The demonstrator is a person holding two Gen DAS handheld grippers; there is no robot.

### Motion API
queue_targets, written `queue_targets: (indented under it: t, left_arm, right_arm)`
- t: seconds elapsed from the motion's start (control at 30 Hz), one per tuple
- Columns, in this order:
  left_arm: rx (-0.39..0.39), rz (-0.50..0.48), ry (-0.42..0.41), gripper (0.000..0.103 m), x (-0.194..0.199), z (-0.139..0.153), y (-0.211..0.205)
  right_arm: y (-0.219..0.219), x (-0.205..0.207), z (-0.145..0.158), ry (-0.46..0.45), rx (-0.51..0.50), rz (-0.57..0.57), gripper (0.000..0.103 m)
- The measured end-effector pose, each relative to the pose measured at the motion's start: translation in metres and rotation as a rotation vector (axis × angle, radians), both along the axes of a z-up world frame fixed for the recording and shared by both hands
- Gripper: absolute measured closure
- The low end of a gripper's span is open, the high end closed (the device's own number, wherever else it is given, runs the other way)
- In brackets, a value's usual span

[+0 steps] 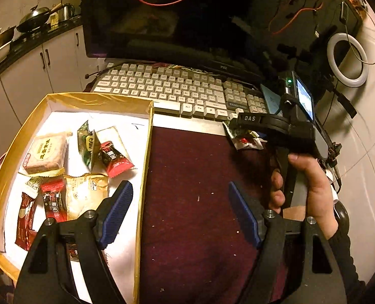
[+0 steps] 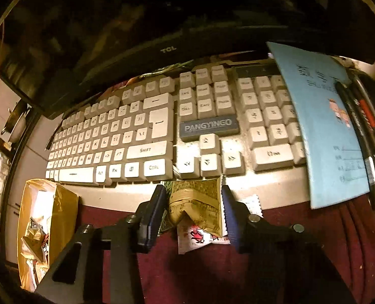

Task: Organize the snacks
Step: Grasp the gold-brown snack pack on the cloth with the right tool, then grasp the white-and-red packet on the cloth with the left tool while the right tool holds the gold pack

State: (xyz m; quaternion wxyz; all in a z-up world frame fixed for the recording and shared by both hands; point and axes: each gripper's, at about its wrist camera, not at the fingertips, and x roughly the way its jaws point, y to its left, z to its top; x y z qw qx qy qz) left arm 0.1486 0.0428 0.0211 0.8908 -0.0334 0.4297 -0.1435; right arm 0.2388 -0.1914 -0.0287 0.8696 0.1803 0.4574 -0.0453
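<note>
A gold-rimmed box (image 1: 147, 136) with a white floor holds several snack packets, among them a pastry pack (image 1: 47, 152) and a red candy (image 1: 115, 158). My left gripper (image 1: 180, 204) is open and empty, with one finger over the box and one over the maroon cloth. My right gripper (image 2: 193, 204) has its jaws around a green-gold snack packet (image 2: 197, 202) that lies with a white-red packet (image 2: 195, 238) at the keyboard's front edge; I cannot tell whether it grips the packet. The right gripper (image 1: 240, 124) also shows in the left wrist view over those packets (image 1: 243, 139). The box (image 2: 61, 202) shows at the left of the right wrist view.
A white keyboard (image 2: 147, 136) lies behind the cloth (image 1: 200, 202), under a dark monitor (image 2: 167, 48). A blue booklet (image 2: 324, 126) covers the keyboard's right end, with pens beside it. A ring light (image 1: 347, 59) and cables are at the far right. Kitchen cabinets are on the left.
</note>
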Motion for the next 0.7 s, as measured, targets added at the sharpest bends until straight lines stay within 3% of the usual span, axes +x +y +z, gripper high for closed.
queue_targets:
  t: [0.27, 0.4, 0.57, 0.7]
  left_arm:
    - [-0.010, -0.052, 0.034, 0.026, 0.005, -0.008, -0.023]
    - [0.025, -0.123, 0.043, 0.026, 0.012, -0.015, -0.052]
    - [0.140, -0.210, 0.033, 0.026, 0.037, -0.031, -0.108]
    - [0.261, -0.302, -0.051, 0.026, 0.060, -0.042, -0.148]
  right_arm:
    - [-0.023, -0.070, 0.027, -0.117, 0.094, -0.001, 0.064]
    - [-0.048, -0.116, 0.019, -0.159, 0.131, -0.074, 0.065]
    - [-0.079, -0.136, 0.003, -0.195, 0.209, -0.168, 0.065]
    - [-0.088, -0.144, -0.002, -0.229, 0.232, -0.211, 0.065]
